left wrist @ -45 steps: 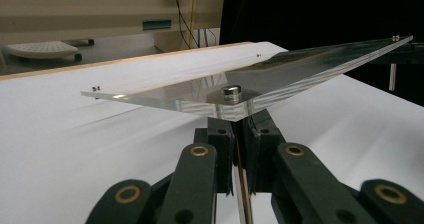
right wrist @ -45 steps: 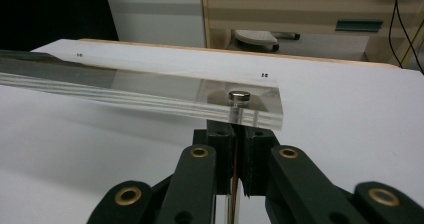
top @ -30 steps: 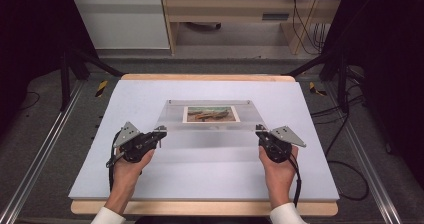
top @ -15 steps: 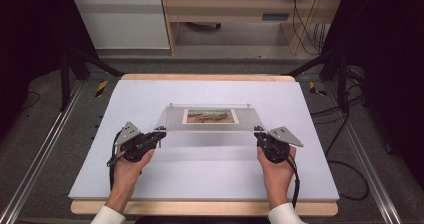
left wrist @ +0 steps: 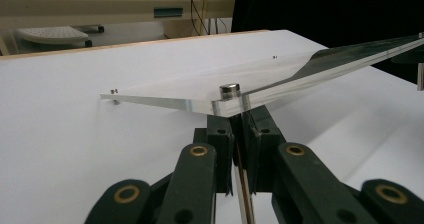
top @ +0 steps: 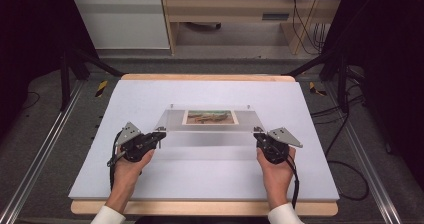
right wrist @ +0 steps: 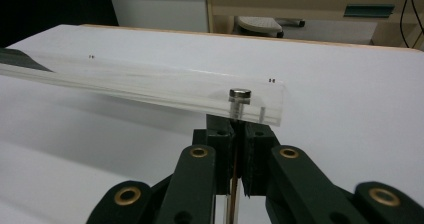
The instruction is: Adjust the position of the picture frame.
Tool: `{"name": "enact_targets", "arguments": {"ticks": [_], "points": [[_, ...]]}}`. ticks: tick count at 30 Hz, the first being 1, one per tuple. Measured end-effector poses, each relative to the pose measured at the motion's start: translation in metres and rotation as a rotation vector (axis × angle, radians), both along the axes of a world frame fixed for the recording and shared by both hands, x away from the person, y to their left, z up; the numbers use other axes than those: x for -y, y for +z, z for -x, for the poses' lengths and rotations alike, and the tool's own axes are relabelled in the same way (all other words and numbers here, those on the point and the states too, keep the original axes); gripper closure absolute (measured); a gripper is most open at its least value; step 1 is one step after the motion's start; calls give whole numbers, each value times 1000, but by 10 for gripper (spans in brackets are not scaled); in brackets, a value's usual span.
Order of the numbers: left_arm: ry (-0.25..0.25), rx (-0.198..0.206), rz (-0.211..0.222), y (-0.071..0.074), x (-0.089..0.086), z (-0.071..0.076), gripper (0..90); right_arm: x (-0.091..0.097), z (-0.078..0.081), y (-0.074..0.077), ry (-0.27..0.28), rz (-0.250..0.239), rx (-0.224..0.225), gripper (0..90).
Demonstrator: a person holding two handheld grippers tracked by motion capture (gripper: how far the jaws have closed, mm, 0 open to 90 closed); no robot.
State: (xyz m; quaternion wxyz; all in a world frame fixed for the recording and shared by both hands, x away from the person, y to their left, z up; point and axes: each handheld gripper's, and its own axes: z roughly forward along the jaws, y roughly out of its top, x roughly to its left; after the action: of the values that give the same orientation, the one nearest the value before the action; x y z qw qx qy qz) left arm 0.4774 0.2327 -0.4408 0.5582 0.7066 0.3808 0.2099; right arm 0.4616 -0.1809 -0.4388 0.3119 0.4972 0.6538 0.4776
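A clear acrylic frame (top: 207, 122) with a small landscape picture (top: 210, 116) inside it is held over the middle of the white tabletop (top: 150, 96) — its near edge raised, its far edge low, with the far corner peg close to the surface in the left gripper view. The near left corner is pinched by the left gripper (top: 159, 133), whose jaws are pressed together just under the metal stud (left wrist: 229, 90). The near right corner is pinched likewise by the right gripper (top: 258, 133) — jaws closed beneath the stud there.
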Motion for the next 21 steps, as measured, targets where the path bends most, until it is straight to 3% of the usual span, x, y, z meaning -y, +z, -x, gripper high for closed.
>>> {"name": "enact_targets", "arguments": {"ticks": [21], "points": [[11, -28, -28, -1, 0, 5, 822, 0, 4, -2, 15, -8, -21, 847]]}}
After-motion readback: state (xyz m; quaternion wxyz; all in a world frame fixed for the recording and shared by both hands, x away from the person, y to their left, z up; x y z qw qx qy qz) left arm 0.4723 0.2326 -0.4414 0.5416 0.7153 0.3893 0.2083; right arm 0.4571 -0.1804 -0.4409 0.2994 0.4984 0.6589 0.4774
